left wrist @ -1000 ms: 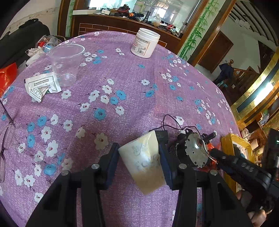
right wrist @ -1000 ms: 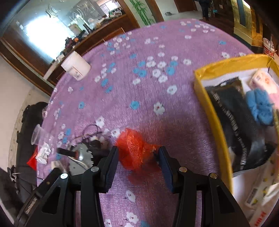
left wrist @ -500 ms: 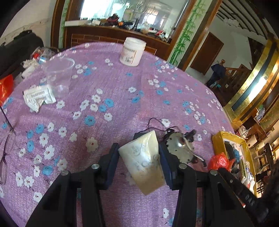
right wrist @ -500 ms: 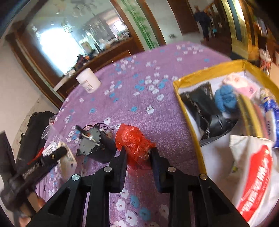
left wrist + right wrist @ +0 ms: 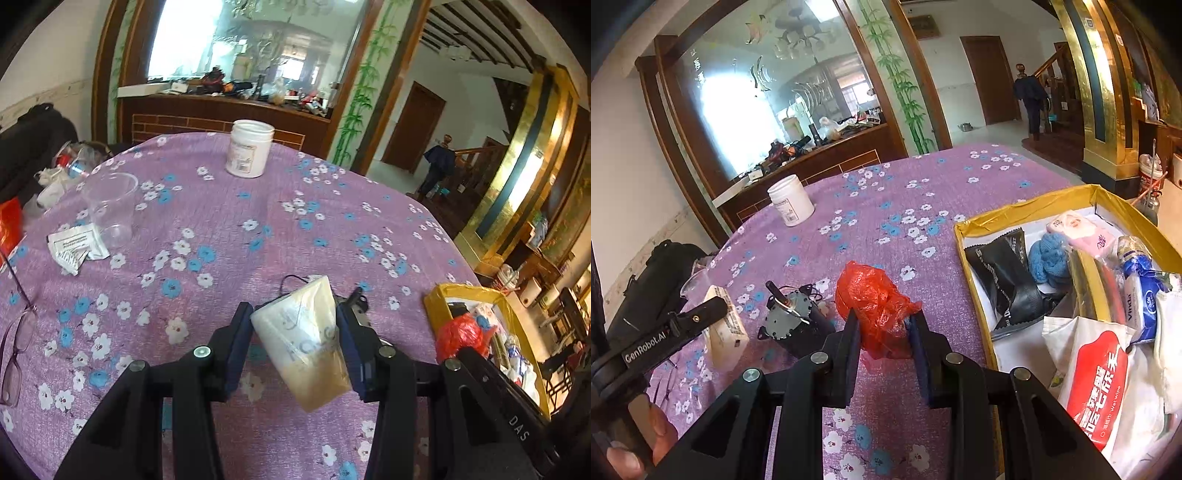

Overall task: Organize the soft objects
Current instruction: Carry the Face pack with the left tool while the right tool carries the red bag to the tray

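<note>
My left gripper (image 5: 293, 325) is shut on a cream soft pouch (image 5: 304, 343) and holds it above the purple flowered tablecloth (image 5: 221, 229). My right gripper (image 5: 882, 325) is shut on a crumpled red plastic bag (image 5: 873, 299), lifted above the cloth just left of the yellow box (image 5: 971, 266). The box holds a black pouch (image 5: 1008, 277), a blue knitted piece (image 5: 1047, 258), tissue packs and a wet wipe pack (image 5: 1097, 376). The red bag (image 5: 458, 334) and box (image 5: 436, 299) also show in the left wrist view.
A small grey motor with wires (image 5: 792, 319) lies on the cloth between the grippers. A white jar (image 5: 251, 153) stands at the far edge. A clear plastic cup (image 5: 110, 206), paper packets (image 5: 75, 247) and glasses (image 5: 16, 343) lie on the left.
Both grippers have risen and pulled back with their loads. The right gripper has closed tighter on the red bag and carried it toward the yellow box.
</note>
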